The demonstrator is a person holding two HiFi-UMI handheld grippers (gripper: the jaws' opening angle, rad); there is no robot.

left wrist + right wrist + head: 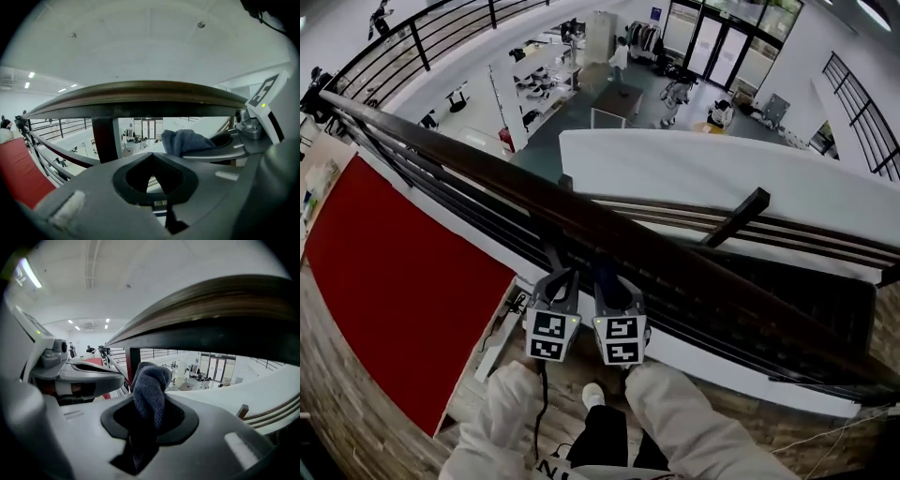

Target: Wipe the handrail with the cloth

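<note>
At the balcony railing, dark wooden handrail (487, 173) runs diagonally, upper left to lower right, over an open hall below. Both grippers sit side by side just beneath its near edge, marker cubes toward the person's white sleeves (502, 412).

Right gripper (149, 404): jaws clamped on the blue-grey cloth (150, 387). The cloth is bunched, runs down through the jaw gap, and its rounded top sticks up past the tips. It sits close under the handrail's underside; contact with the rail cannot be told.

Left gripper (151, 161): jaws together, nothing between them, pointing up at the rail beside a dark post (105, 138). From this gripper view the cloth shows off to the right, in the other gripper.

Red panel (384, 281) lies left of the grippers.
</note>
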